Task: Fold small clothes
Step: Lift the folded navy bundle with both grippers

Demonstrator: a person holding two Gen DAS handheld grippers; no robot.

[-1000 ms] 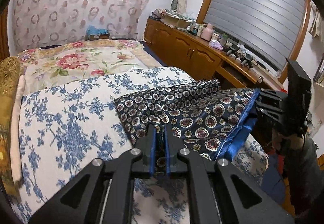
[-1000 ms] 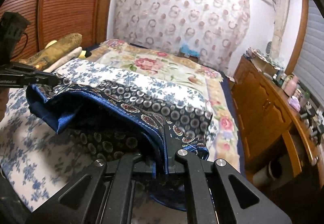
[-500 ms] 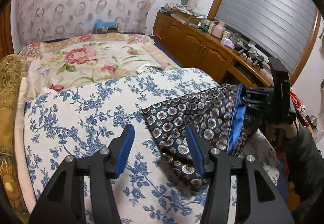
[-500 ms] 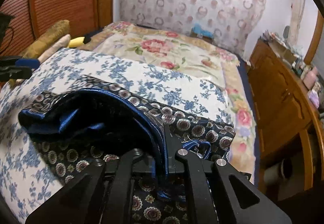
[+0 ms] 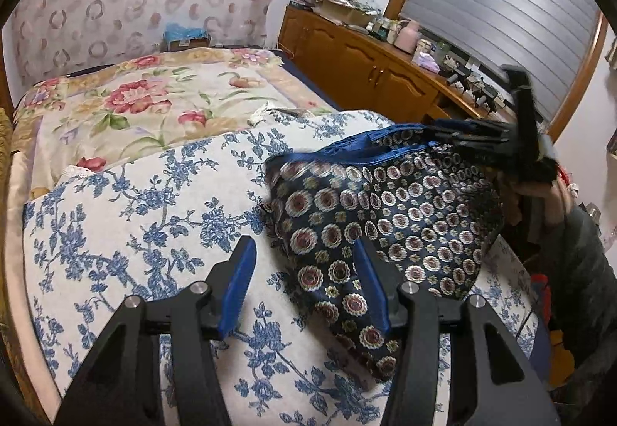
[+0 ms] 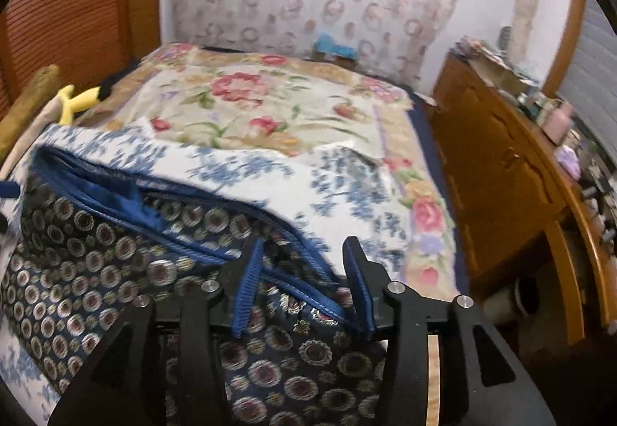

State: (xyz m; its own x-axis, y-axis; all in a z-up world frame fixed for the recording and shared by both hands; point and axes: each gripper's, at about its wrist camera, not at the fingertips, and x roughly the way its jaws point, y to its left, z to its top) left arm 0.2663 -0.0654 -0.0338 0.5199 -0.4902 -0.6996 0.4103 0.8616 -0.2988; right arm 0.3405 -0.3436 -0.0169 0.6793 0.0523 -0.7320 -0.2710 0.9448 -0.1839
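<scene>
Left wrist: left tool had its jaws apart, nothing clamped; its right finger sat over the near edge of the patterned garment, left finger over the blue-floral cover. Garment lay near the bed's right edge. Right tool was at the garment's far blue-trimmed edge.

Right wrist: right tool jaws had just been opening, now apart, blue trim loose between them, not pinched. Garment spread across the cover.
</scene>
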